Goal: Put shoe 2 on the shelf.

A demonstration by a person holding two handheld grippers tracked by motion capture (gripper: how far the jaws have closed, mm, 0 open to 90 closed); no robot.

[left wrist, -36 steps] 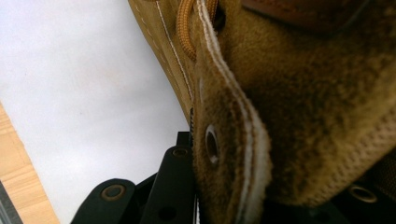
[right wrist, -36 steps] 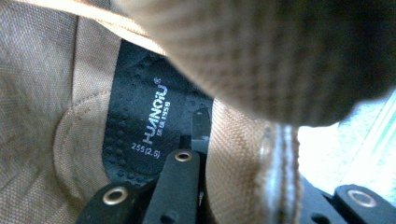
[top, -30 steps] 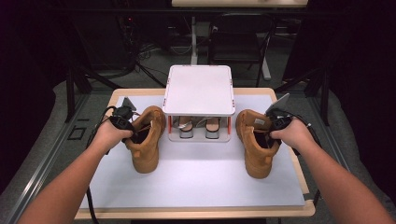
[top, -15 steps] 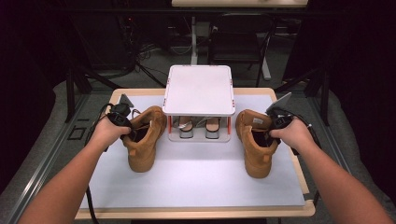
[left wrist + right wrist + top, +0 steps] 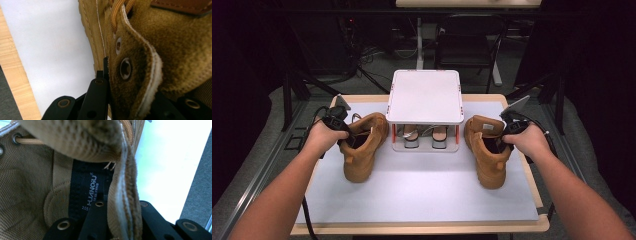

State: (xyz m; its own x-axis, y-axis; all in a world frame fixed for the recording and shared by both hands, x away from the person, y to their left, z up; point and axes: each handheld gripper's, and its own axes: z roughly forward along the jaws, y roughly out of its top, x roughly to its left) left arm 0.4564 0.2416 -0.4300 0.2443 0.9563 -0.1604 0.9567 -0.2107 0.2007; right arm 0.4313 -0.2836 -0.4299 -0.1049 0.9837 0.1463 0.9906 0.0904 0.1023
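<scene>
High view: each claw [image 5: 346, 135] [image 5: 501, 142] pinches a tan suede boot's [image 5: 362, 150] [image 5: 488, 157] soft collar.

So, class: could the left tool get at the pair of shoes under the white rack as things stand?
Probably not yet: the left tool is shut on the left boot, which lies between it and the shoes under the rack.

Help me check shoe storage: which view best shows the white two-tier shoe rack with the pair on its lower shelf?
The high view: the white two-tier shoe rack stands whole between the two tan suede boots. The left and right gripper views show close-up boot suede and lining, not the rack.
</scene>
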